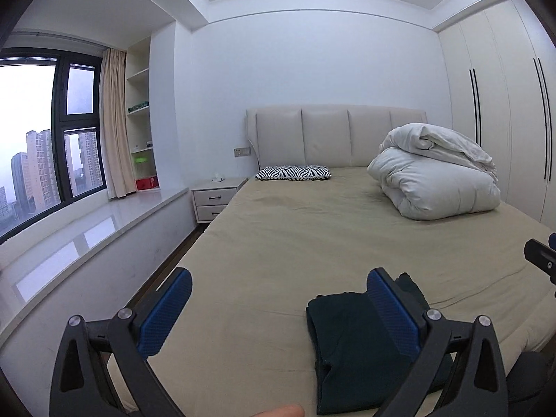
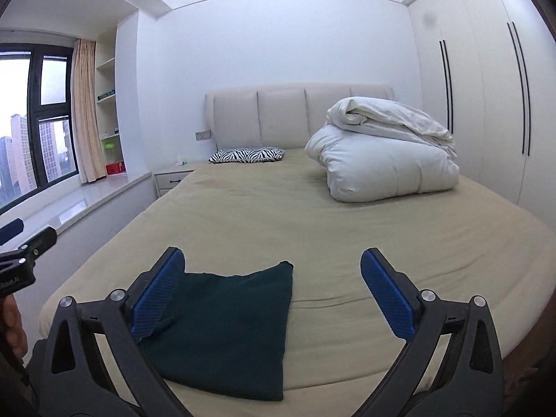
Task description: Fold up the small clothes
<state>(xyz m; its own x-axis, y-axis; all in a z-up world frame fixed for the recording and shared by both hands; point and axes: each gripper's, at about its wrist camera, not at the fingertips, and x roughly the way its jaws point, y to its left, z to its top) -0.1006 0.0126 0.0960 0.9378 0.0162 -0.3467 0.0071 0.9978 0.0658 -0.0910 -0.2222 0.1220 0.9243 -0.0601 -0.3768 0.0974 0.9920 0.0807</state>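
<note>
while both grippers hang above the foot of the bed (image 2: 312, 215), a folded dark green garment (image 2: 226, 330) lies flat on the beige sheet near the bed's front edge, held by neither tool. the left gripper (image 1: 278, 305) has its blue-padded fingers (image 1: 163, 316) spread wide with nothing between the pads; in the left wrist view the garment sits below and behind the right-hand finger, which covers part of it, and the cloth's folded layers show at its near edge. the right gripper (image 2: 272, 292) likewise has its fingers (image 2: 385, 299) spread wide, gripping nothing; in the right wrist view the garment lies under the left-hand finger and reaches toward the middle of the gap, one corner pointing up the bed. the black body of the left gripper shows at the left edge of the right wrist view, and a dark piece of the right gripper at the right edge of the left wrist view. part of a hand (image 2: 14, 326) appears at the lower left of the right wrist view.

farther up the bed, a bundled white duvet (image 2: 382, 153) sits on the right side near the padded headboard (image 2: 278, 114), and a zebra-striped pillow (image 2: 246, 155) lies at the left by the headboard. a nightstand (image 1: 215, 194) stands beside the bed, with a window (image 1: 34, 139) and curtain (image 1: 114, 121) at left and a wardrobe (image 2: 486, 87) at right.
</note>
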